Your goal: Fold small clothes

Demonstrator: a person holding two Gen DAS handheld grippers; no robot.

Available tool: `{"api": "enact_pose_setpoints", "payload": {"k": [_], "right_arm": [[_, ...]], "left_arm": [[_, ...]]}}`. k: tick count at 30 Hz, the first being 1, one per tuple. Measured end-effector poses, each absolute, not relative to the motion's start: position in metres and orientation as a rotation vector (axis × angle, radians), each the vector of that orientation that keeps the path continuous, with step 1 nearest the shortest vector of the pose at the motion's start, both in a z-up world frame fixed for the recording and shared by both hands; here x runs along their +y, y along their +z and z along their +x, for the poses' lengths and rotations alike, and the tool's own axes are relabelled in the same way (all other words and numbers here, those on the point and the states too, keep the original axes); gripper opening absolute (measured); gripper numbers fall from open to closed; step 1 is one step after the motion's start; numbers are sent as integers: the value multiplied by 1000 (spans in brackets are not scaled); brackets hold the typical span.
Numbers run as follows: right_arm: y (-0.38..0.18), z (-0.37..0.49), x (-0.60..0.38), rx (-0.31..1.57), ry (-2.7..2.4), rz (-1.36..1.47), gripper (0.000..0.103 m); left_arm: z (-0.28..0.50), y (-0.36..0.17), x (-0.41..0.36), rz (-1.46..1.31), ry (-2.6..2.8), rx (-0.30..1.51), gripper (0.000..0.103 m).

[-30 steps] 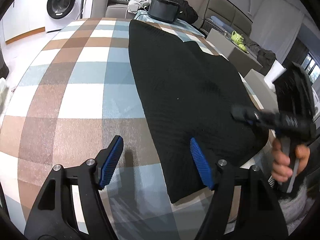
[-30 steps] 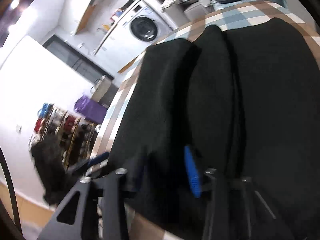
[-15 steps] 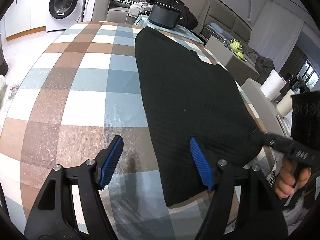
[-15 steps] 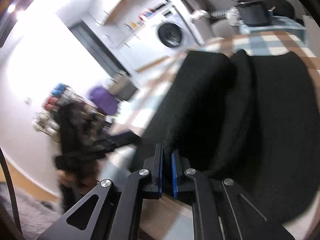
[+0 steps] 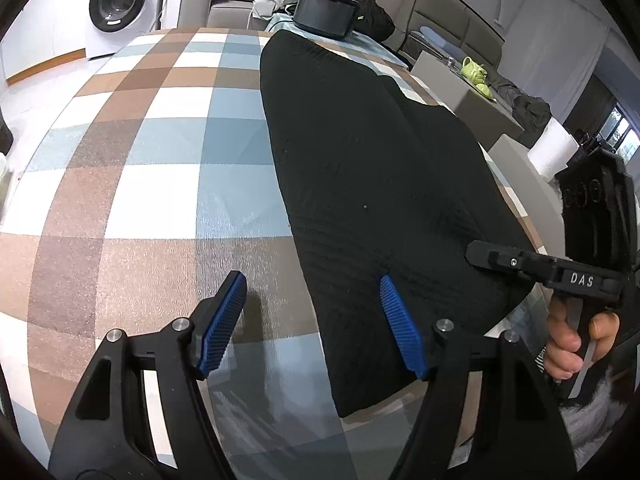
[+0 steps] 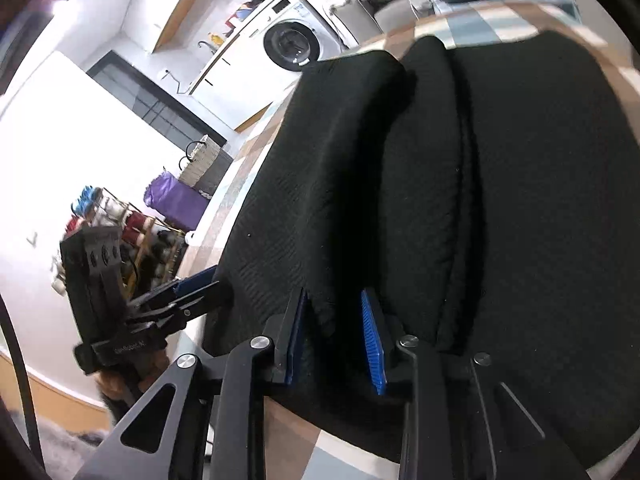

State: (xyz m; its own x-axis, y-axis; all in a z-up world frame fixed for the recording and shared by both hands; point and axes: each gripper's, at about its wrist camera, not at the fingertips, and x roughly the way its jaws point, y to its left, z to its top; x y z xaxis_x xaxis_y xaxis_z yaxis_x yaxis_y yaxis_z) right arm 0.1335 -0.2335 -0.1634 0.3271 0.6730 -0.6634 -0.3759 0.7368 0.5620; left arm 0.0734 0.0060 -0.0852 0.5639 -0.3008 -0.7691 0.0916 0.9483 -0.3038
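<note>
Two grippers apart, left gripper [image 5: 312,324] over checked tablecloth [image 5: 152,152], right gripper [image 6: 334,336] straddling black garment [image 6: 500,200] edge

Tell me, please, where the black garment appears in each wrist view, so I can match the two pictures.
Left wrist view: the black garment runs from top centre down to lower right, over the checked tablecloth.
Right wrist view: the black garment fills the centre and right.
Shared landmark: the washing machine, upper left in both.

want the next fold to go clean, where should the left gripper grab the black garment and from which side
Probably the near corner of the black garment, where its long left edge lies flat on the checked tablecloth. Bring the open left gripper in low from the bare cloth side.
</note>
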Motion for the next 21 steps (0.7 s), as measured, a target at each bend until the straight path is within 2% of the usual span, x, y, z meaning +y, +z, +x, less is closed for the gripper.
{"api": "enact_pose_setpoints", "payload": {"k": [3,8,10,12,21], "right_arm": [[-141,112,-237,919,735,326,4],[-164,115,-235,1035,662,291,5],[-163,122,-239,1031,674,358,12],[-158,128,-246,1014,656,396,28],[-165,182,-223,1055,607,507,29]], "left_arm": [[73,-86,8,-251,-239,948,70],[77,-88,7,-254,-247,954,70],[77,-88,6,-246,-243,952,70],[78,-87,7,-253,-244,949,70],[86,-88,7,-261,-242,949,70]]}}
